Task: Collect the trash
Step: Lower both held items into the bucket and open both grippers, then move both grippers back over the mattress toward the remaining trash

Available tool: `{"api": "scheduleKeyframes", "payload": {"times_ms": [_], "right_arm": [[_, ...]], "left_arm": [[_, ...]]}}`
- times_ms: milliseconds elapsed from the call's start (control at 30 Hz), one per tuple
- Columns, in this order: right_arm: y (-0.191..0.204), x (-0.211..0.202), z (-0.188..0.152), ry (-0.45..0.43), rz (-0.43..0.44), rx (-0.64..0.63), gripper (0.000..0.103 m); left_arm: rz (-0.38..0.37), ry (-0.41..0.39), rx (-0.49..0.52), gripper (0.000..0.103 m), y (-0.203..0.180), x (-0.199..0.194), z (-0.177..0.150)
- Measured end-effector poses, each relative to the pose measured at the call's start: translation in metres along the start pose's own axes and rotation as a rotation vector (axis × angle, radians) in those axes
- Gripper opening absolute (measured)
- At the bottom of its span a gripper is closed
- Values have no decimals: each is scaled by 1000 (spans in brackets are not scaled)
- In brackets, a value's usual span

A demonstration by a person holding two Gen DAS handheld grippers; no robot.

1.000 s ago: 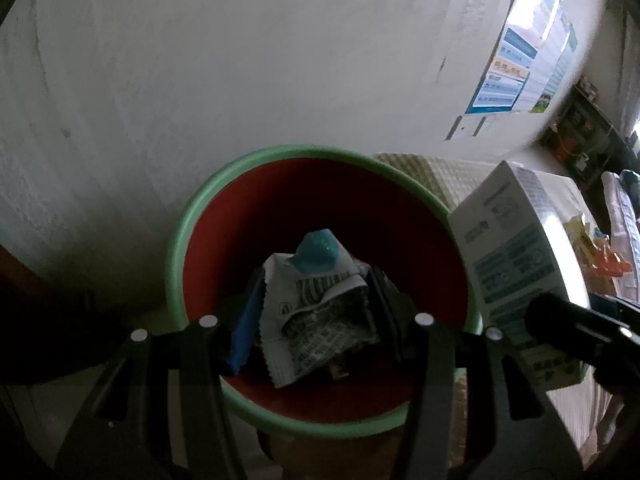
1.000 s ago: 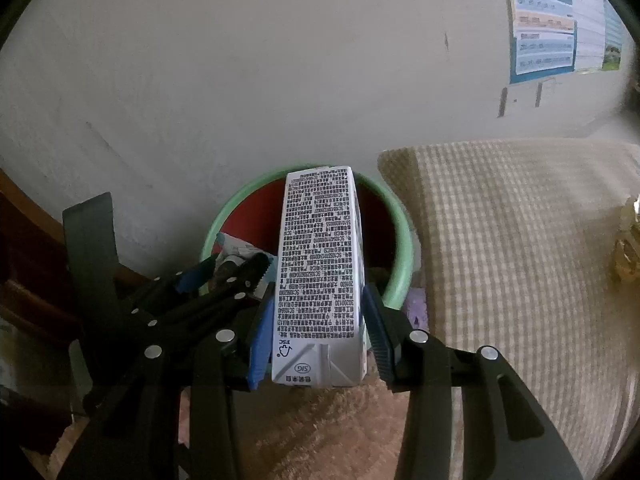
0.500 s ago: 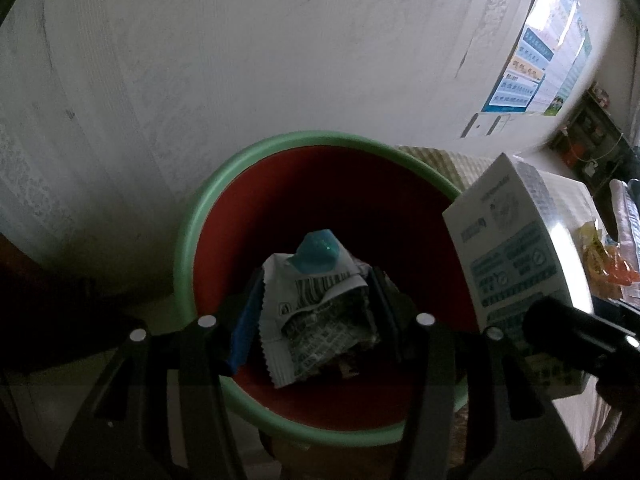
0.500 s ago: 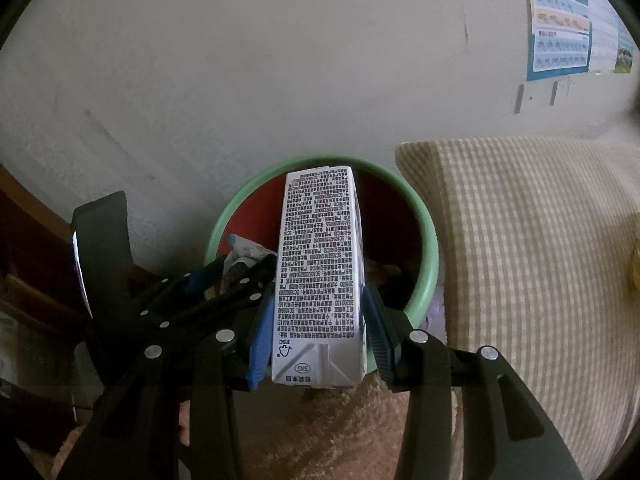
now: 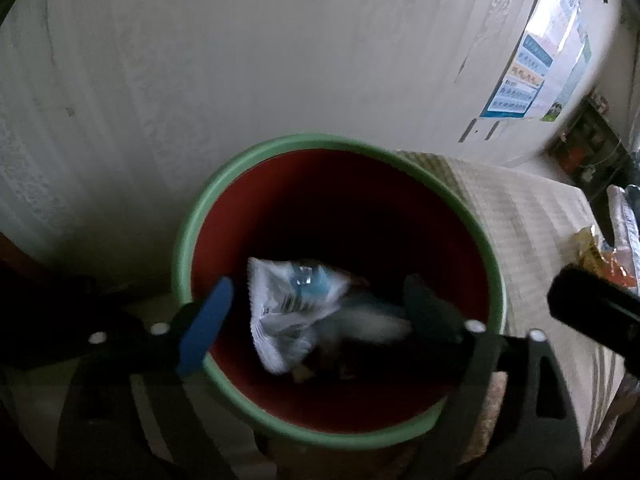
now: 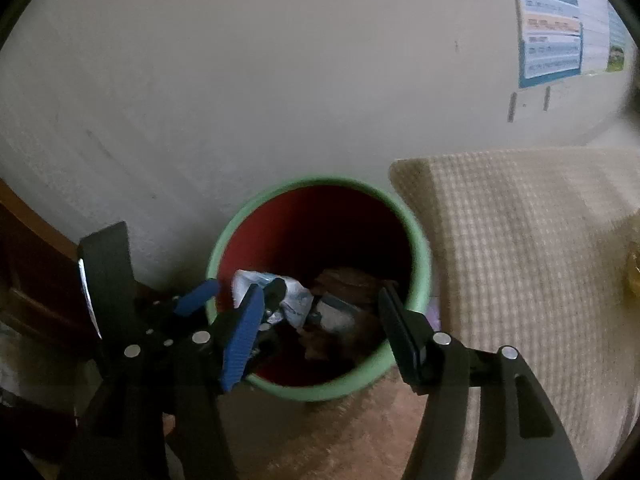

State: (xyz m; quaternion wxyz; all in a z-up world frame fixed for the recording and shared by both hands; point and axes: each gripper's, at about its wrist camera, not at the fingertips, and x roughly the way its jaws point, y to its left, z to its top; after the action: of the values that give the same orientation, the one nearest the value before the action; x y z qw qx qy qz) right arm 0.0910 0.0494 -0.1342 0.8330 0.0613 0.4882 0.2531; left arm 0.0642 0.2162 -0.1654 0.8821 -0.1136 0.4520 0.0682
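Note:
A bin with a green rim [image 5: 320, 141] [image 6: 420, 264] and a red inside stands against the wall. My left gripper [image 5: 316, 316] [image 6: 236, 296] hangs over its near edge with jaws opening wide and nothing pressed between them. A white crumpled wrapper [image 5: 280, 304] [image 6: 296, 300] is blurred inside the bin, free of the pads. My right gripper [image 6: 320, 336] is also over the bin, jaws opening, nothing held. The milk carton [image 6: 334, 314] lies among the trash in the bin, and shows as a pale blur [image 5: 360, 322] in the left wrist view.
A white wall with a poster [image 6: 548, 28] rises behind the bin. A checked cloth surface [image 6: 520, 260] lies to its right, with yellow and orange packets [image 5: 596, 252] at its far end. Dark wooden furniture [image 6: 24, 272] is on the left; a brown rug [image 6: 360, 440] is below.
Both grippers have opened. The wrapper has left the left gripper's pads and the carton has left the right gripper's; both have dropped into the bin.

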Motion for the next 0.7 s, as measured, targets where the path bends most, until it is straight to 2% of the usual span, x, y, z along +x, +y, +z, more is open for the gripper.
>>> {"api": "scheduleKeyframes", "payload": {"times_ms": [67, 200, 333, 433, 533, 700], "right_arm": [[-12, -8, -5, -7, -17, 17, 61], [-52, -31, -19, -33, -103, 58, 61], [-120, -68, -35, -76, -259, 143, 62], [-183, -109, -44, -155, -382, 282, 62], [-247, -155, -50, -266, -490, 446, 74], [-314, -175, -46, -280, -512, 605, 74]], "left_arm": [[12, -22, -6, 97, -4, -4, -1], [25, -52, 46, 97, -24, -11, -2], [40, -83, 120, 97, -49, -20, -7], [47, -125, 168, 98, -63, -25, -10], [42, -154, 222, 97, -82, -29, -15], [42, -169, 364, 98, -119, -36, -22]]}}
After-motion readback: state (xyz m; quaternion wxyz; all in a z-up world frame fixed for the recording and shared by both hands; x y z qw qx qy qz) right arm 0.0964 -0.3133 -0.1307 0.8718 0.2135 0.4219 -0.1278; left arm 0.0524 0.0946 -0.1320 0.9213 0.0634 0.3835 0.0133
